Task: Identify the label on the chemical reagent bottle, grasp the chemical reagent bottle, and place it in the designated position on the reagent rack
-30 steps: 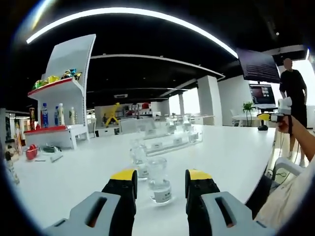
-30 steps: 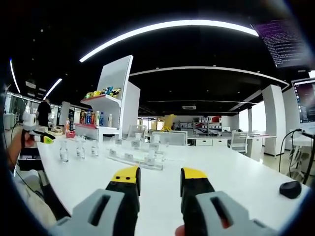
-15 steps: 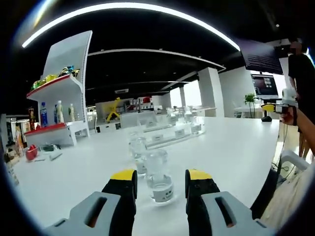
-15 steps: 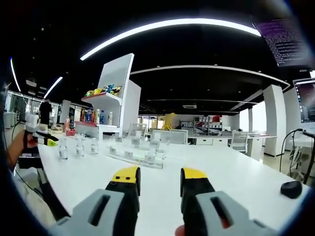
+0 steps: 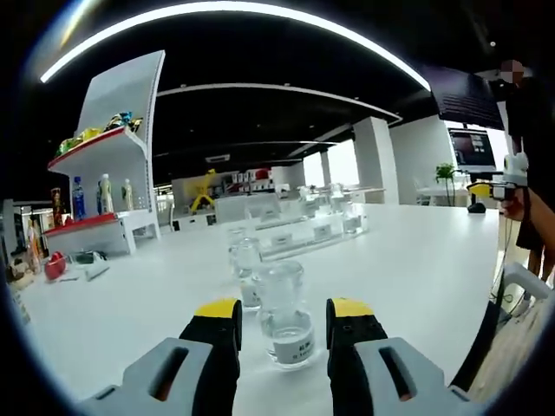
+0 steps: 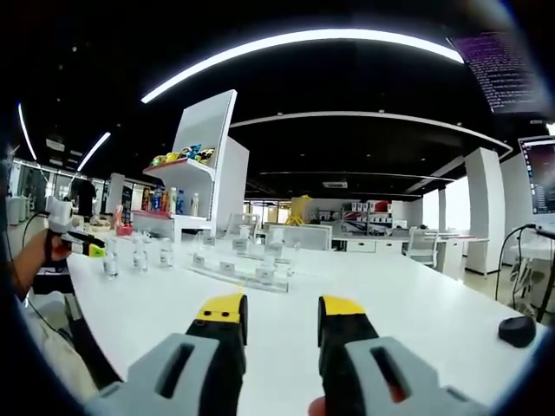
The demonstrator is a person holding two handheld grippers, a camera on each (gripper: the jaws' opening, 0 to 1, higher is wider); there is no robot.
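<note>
The label on the nearest reagent bottle [image 5: 286,325] is reading too small to make out; a second bottle [image 5: 246,276] is sitting partly hidden behind it.

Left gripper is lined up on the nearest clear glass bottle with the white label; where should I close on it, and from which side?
Grip the nearest clear glass bottle on its straight round body at or just above the label, coming straight ahead along the table. It stands upright, centred between the open jaws of the left gripper, and a second bottle stands close behind and left, so avoid overshooting.

Left gripper [image 5: 284,314] jaws apart — right gripper [image 6: 277,310] likewise.
</note>
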